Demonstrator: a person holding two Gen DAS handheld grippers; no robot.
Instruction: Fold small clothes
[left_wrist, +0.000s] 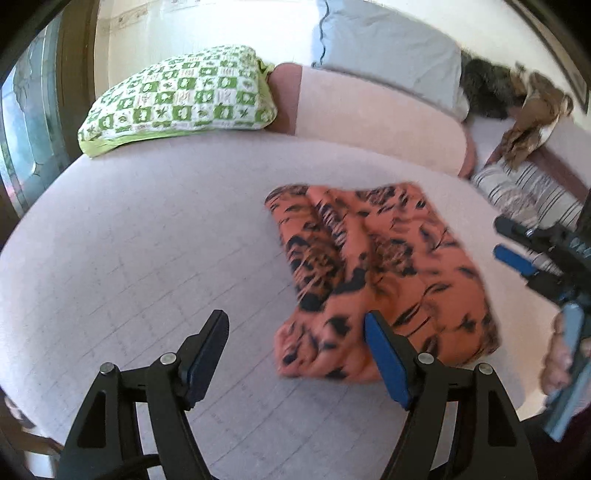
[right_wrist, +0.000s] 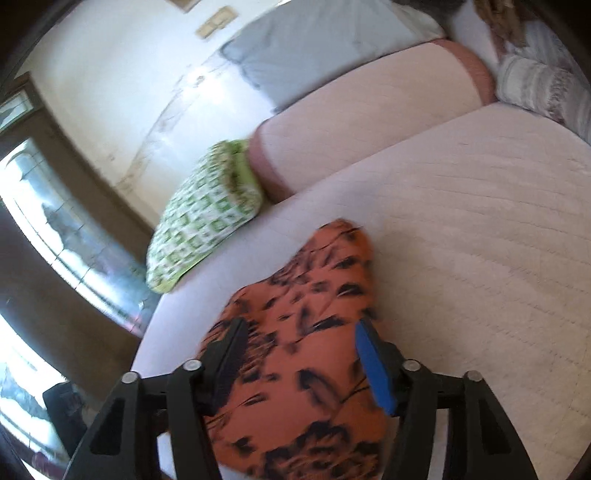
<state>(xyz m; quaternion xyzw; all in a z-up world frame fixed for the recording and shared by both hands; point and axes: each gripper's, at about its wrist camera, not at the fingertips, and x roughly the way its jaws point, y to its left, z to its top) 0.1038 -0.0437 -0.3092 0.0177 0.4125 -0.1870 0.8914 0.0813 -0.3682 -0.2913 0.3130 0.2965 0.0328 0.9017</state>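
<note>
Two tongs, both spread apart, gripping nothing. Orange tiger-print fabric garment (left_wrist: 380, 273), folded into a rough rectangle, lies on the pale pink quilted bed (left_wrist: 147, 240) near its right edge. Left tongs (left_wrist: 295, 350) sit beside the garment's near corner; right tongs (right_wrist: 299, 354) hover over it. No legible writing; frames blurred.

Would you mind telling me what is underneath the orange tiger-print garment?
The orange garment lies folded on the pale quilted bed cover, which shows all around it. Whatever sits directly beneath its layers is covered, so I cannot tell if anything else is there.
</note>
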